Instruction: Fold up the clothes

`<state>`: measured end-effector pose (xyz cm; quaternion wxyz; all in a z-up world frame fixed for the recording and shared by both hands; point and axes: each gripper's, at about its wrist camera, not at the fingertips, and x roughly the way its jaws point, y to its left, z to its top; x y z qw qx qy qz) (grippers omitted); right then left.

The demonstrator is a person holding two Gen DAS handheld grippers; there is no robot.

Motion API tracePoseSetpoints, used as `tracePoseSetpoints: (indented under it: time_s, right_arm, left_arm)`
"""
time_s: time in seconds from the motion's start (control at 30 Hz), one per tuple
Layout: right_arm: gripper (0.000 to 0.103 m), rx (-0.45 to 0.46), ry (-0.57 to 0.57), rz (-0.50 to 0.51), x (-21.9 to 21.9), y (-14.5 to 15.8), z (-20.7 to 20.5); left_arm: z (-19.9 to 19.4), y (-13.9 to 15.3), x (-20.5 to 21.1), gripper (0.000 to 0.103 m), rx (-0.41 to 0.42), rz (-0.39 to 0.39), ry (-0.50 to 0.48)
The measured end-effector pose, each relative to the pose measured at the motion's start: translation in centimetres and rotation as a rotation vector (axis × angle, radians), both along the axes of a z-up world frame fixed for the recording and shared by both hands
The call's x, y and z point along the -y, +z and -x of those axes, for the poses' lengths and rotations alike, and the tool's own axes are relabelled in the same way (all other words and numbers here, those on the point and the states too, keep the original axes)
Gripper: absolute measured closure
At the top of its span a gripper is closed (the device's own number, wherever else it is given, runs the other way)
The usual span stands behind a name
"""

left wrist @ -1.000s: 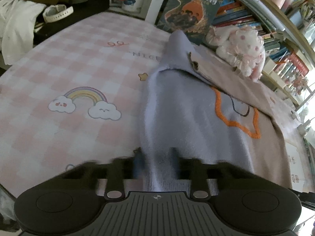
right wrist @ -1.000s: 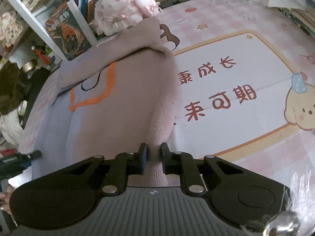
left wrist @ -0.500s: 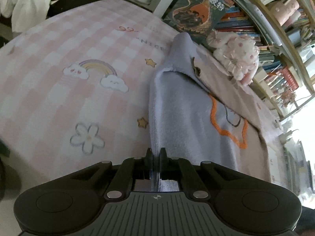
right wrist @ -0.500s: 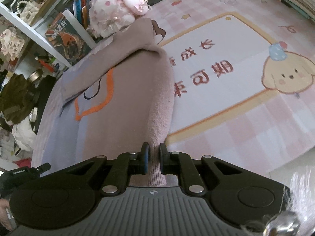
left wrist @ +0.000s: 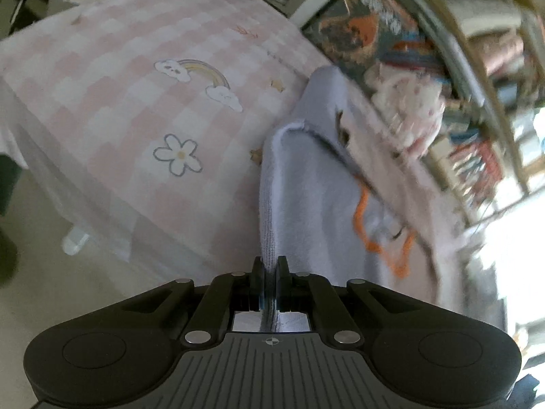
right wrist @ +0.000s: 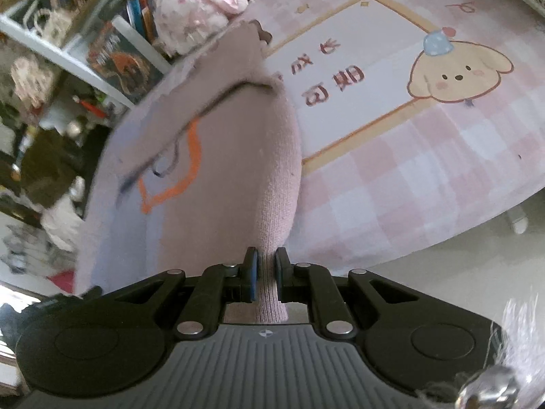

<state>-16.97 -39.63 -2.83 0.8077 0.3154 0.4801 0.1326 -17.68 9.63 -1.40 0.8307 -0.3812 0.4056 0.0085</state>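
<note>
Sweater (left wrist: 306,197) lies lengthwise on the tabletop (left wrist: 112,109), lavender on one half, dusty pink on the other (right wrist: 218,204), with an orange outline motif (right wrist: 177,177) on the chest; near hem corners lifted off the tabletop edge, far end with folded sleeves resting flat by the shelf.

Left gripper (left wrist: 270,269): jaws closed on the lavender ribbed hem corner, fabric pinched thin between the pads and running straight up from them; right gripper (right wrist: 265,262): jaws clamped on the pink ribbed corner, a thicker roll of knit between the fingers (right wrist: 251,272).

Tabletop covered by a pink-and-white check cloth; rainbow with clouds (left wrist: 199,78) and a white flower (left wrist: 178,153) printed left of the sweater; a cream panel with red characters (right wrist: 333,81) and a puppy print (right wrist: 456,75) right of it; floor visible below the cloth edge in both views.

Pink plush toy (right wrist: 194,17) sits at the far end, just beside the sweater collar; bookshelf (right wrist: 102,27) with books behind it; left-wrist view blurred on the shelf side.
</note>
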Motion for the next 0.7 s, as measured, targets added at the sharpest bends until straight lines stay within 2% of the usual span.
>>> tracePoseSetpoints:
  time_s: [0.07,0.27,0.37,0.5,0.7]
  right_arm:
    - [0.093,0.024,-0.018,-0.073,0.6,1.0,-0.2]
    - [0.093,0.172,-0.101,-0.299,2.4,5.0,-3.1]
    - [0.093,0.227,-0.143,-0.359,3.0,6.3,-5.2]
    - [0.094,0.260,-0.187,-0.381,3.1,7.4,-8.7]
    - [0.094,0.278,-0.228,-0.350,2.6,7.8,-13.9]
  left_arm:
    - [-0.1,0.7,-0.2,0.099,0.030,0.033,0.024]
    - [-3.1,3.7,-1.4,0.099,0.198,0.134,0.081]
    - [-5.6,4.5,-1.6,0.099,0.263,0.176,0.092]
    - [-9.9,5.0,-1.6,0.099,0.306,0.207,0.093]
    - [-15.4,4.3,-1.7,0.099,0.295,0.199,0.095]
